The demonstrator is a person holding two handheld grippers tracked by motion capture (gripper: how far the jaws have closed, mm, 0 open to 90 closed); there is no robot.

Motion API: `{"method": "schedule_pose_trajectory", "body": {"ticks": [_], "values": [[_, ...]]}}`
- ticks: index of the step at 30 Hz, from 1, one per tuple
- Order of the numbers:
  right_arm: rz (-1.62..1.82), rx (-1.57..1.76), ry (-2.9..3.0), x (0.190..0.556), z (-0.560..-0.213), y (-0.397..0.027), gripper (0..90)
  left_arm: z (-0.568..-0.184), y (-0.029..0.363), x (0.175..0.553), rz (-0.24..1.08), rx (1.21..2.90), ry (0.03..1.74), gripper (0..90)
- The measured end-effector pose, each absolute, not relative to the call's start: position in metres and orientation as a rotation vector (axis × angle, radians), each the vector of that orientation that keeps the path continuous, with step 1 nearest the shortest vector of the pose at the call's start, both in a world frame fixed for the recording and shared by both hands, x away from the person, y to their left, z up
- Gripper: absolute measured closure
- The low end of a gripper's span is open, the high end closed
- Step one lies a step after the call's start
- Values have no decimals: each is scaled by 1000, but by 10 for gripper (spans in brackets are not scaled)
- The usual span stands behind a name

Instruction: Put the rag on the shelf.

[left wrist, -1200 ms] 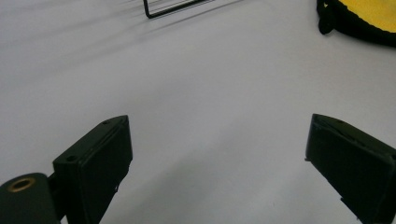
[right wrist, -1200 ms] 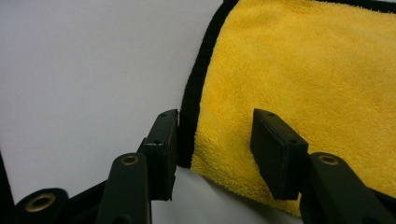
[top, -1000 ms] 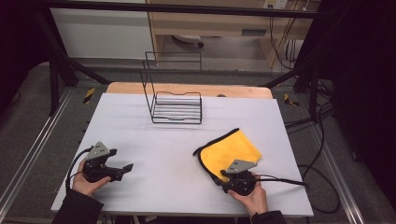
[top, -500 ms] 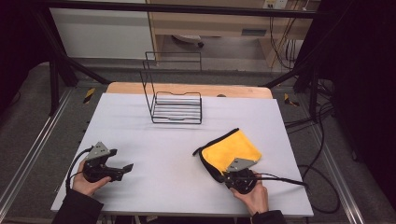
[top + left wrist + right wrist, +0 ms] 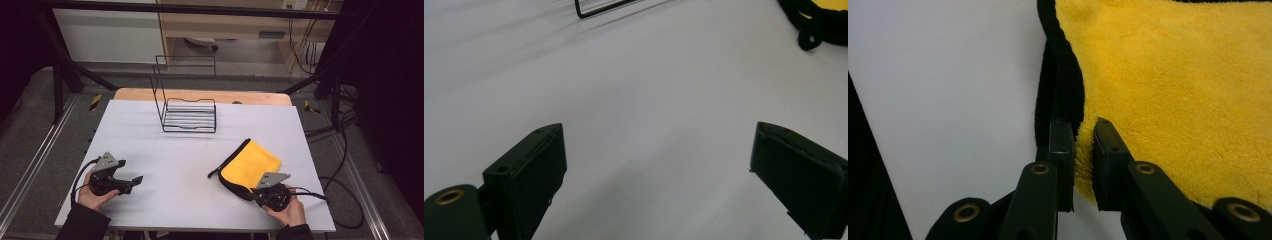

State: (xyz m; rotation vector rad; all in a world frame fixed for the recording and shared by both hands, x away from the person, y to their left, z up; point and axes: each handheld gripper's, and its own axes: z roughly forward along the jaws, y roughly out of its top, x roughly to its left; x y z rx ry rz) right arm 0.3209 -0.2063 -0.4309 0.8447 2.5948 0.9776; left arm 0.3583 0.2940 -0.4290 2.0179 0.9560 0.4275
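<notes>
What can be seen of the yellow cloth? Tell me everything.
The yellow cloth is a fluffy, towel-like square with a black sewn border and a small black loop at its left corner. It lies folded, mostly flat, on the white table, on the right side near the front, set cornerwise to the table edge. The right gripper has just been closing its jaws, and they now pinch the cloth's near edge beside the black border. Apart from that and the table, nothing touches it; the wire rack stands well beyond it.
</notes>
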Motion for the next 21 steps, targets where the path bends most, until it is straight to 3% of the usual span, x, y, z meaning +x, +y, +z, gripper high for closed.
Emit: {"method": "schedule_pose_trajectory", "body": {"ticks": [4, 11, 16, 21], "values": [[969, 839, 2608, 319, -433, -213, 789, -429, 293, 358, 427, 2020, 955, 77], [1129, 909, 2522, 320, -423, -210, 583, -429, 293, 359, 430, 2022, 954, 77], [1155, 930, 2469, 332, -418, -190, 467, -429, 292, 359, 429, 2025, 953, 77], [1137, 981, 2456, 352, -424, -158, 407, -429, 293, 359, 429, 2024, 953, 77]]}}
